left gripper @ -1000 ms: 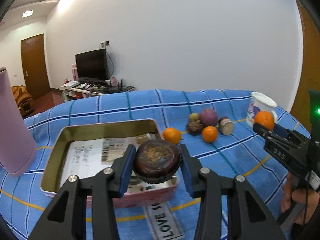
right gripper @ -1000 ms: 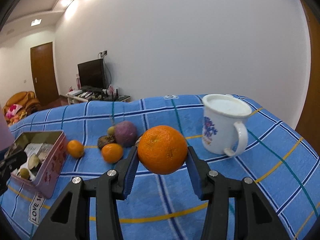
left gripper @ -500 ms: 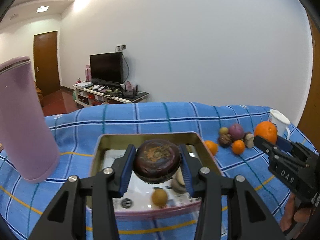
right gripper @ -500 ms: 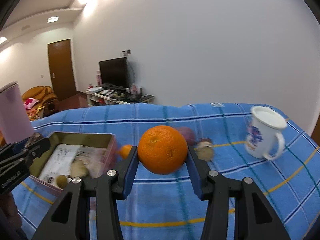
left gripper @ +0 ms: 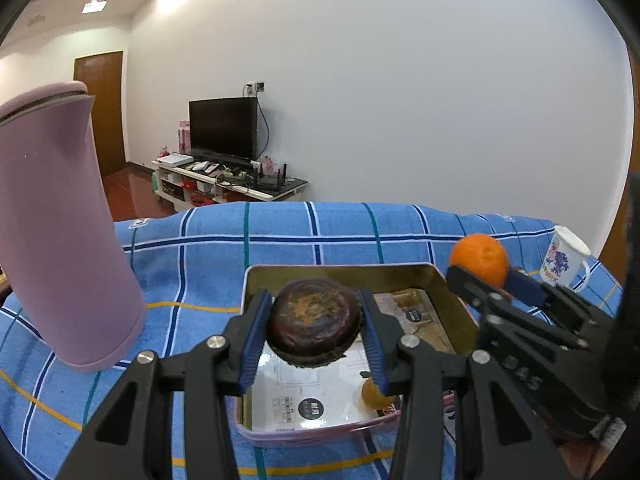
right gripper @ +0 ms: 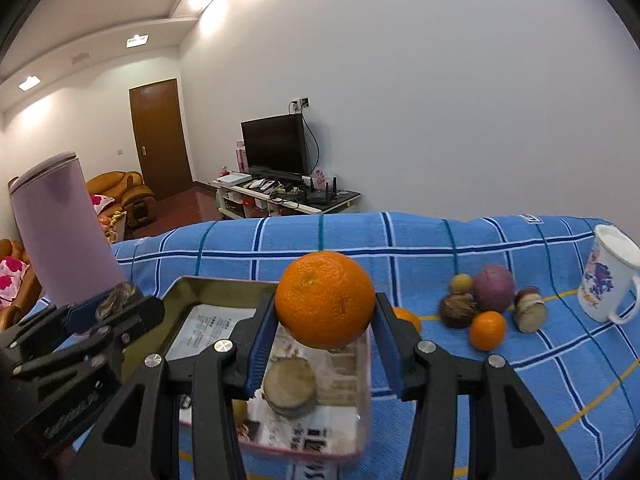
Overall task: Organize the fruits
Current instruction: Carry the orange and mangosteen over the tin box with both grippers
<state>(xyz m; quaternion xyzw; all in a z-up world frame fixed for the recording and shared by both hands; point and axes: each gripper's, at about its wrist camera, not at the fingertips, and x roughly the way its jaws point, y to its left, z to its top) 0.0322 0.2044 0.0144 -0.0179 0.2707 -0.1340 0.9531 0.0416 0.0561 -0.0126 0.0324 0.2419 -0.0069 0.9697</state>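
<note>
My left gripper (left gripper: pixel 312 338) is shut on a dark brown round fruit (left gripper: pixel 313 318) and holds it over the open metal tin (left gripper: pixel 340 270). My right gripper (right gripper: pixel 326 330) is shut on a large orange (right gripper: pixel 325 299) above the tin's right part (right gripper: pixel 224 283). The right gripper also shows in the left wrist view (left gripper: pixel 492 280), and the left gripper in the right wrist view (right gripper: pixel 104 312). The tin holds printed paper, a small yellow fruit (left gripper: pixel 374 394) and a tan round piece (right gripper: pixel 290 386).
A tall pink tumbler (left gripper: pixel 60 232) stands left of the tin. Loose fruits lie on the blue checked cloth to the right: a purple one (right gripper: pixel 494 289), a small orange (right gripper: pixel 487 330), a dark one (right gripper: pixel 456 310). A white mug (right gripper: pixel 608 274) stands far right.
Both grippers have moved left with their fruits, from over the cloth to above the tin. The right gripper's orange now hangs over the tin's right side.
</note>
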